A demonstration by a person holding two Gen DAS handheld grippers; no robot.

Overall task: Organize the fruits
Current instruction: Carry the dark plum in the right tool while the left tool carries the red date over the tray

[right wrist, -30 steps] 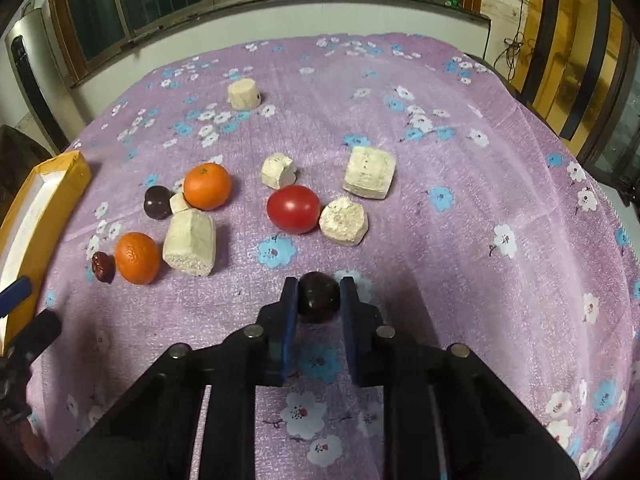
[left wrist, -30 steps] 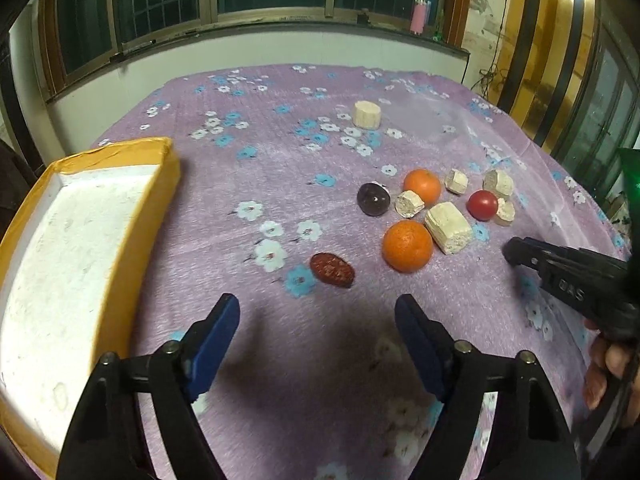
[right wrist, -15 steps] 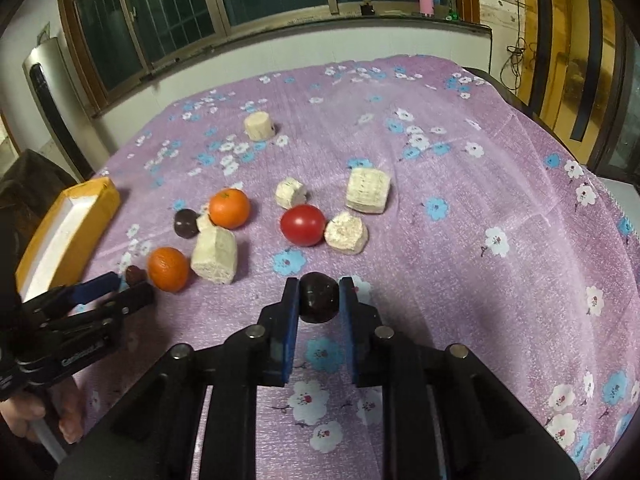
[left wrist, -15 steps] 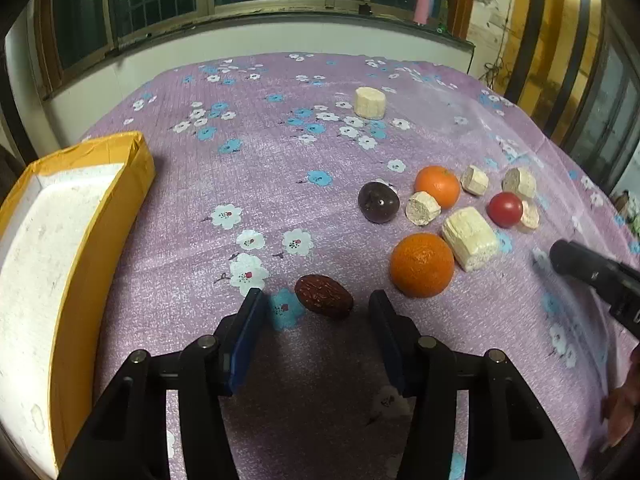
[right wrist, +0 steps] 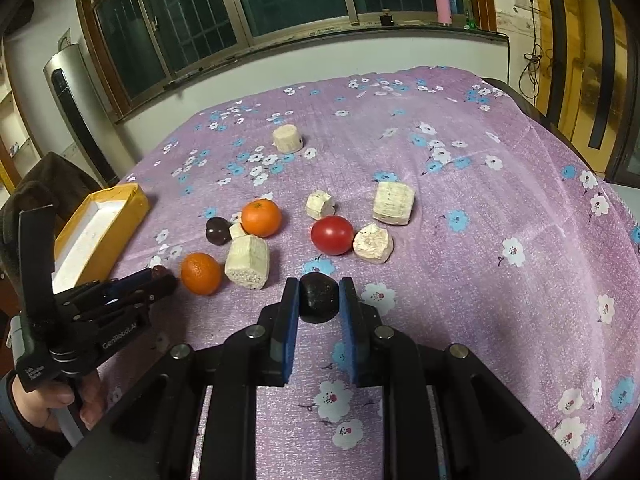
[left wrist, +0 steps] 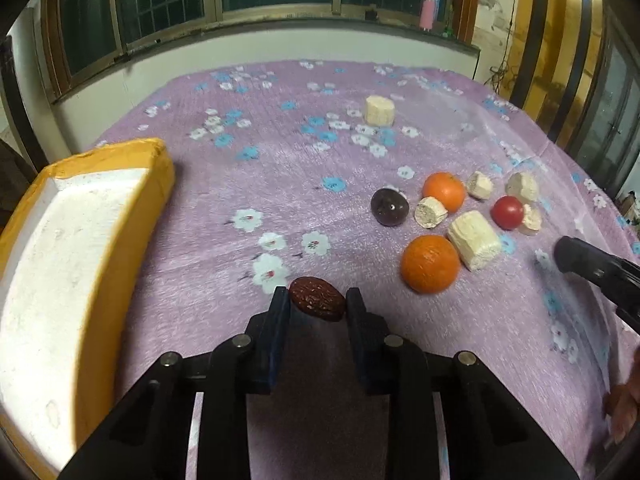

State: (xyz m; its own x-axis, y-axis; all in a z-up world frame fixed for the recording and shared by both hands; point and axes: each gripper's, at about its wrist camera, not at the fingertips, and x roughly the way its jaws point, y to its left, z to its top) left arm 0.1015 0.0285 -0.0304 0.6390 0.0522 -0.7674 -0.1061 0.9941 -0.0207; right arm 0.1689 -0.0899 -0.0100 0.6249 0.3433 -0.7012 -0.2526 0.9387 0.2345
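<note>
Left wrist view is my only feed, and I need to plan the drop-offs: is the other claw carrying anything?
Observer: Yes. The right claw is shut on a dark round fruit.
Operator: Does it have a straight line to the yellow tray?
Observer: Not quite. From the right wrist, the left claw with its red date sits between it and the yellow tray.
Operator: Anything loose right by the right claw?
Observer: The nearest are a white chunk and the tomato, both beyond its tips and apart from them.
</note>
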